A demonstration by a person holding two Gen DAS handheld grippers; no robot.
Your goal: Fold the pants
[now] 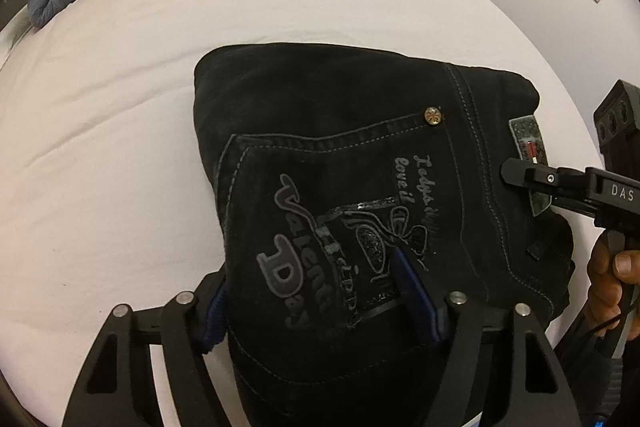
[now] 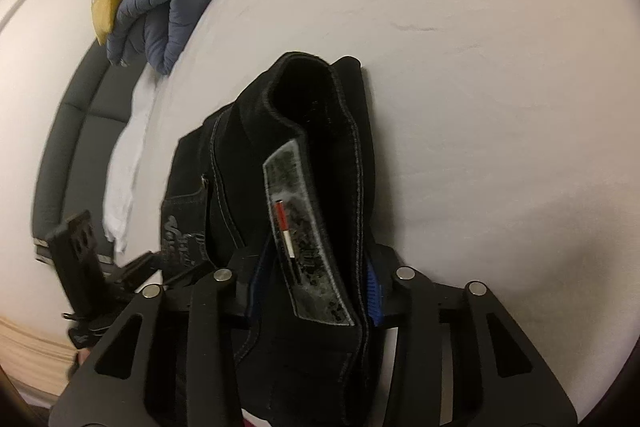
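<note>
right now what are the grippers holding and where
Both hold the folded black pants: the left gripper is shut on the pocket end, the right gripper on the waistband at the grey patch.

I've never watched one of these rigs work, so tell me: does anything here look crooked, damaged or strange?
Nothing looks damaged. The black pants sit as a folded bundle on the white bed, with the left gripper and right gripper each closed around an edge. The only loose bit is the waistband, which curls open beyond the grey patch.

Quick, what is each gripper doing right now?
Left gripper: shut on the folded black pants.
Right gripper: shut on the pants' waistband edge.
</note>
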